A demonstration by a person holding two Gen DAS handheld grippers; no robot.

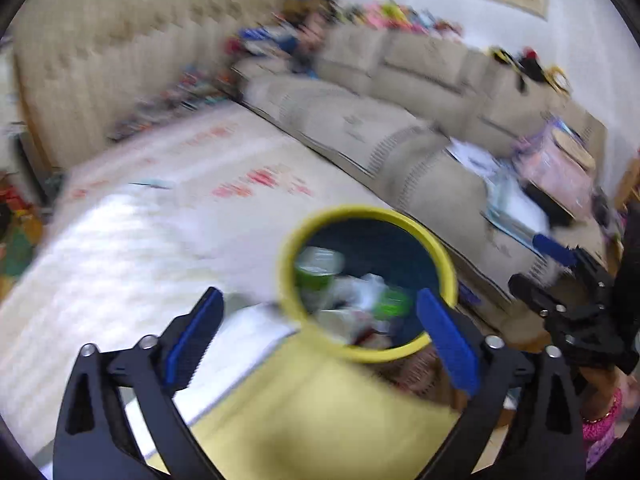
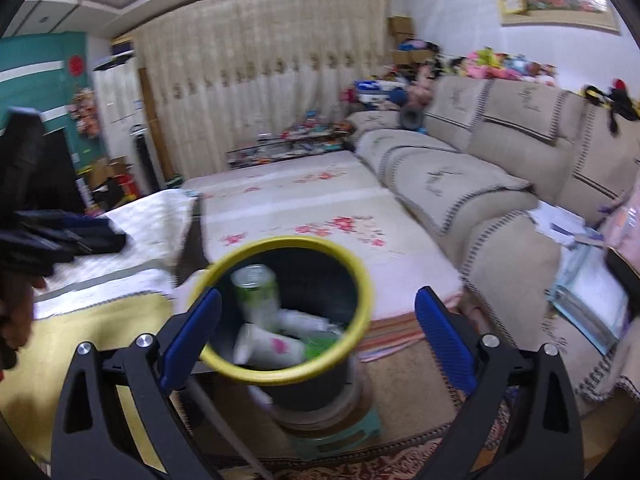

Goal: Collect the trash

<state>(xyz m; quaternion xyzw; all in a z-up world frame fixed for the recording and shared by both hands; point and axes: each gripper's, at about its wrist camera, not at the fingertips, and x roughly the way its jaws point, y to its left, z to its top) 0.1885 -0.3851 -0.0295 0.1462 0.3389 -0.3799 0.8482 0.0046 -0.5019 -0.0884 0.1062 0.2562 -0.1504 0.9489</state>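
Hovering over yellow-rimmed dark round trash bin (image 2: 320,384) | green can (image 2: 256,292) and white cups already inside | left claw (image 1: 320,320), right claw (image 2: 316,320) both spread, empty | leftover trash: can't tell

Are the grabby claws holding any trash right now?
No. The left gripper and the right gripper are both open and empty. The trash sits inside the yellow-rimmed bin.

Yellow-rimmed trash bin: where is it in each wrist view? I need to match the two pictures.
Left wrist: the trash bin sits low and centre-right, blurred, its mouth near the right finger of the open left gripper.
Right wrist: the trash bin is low and centre, between the fingers of the open right gripper.
Shared landmark: the beige sofa, right of the bin.
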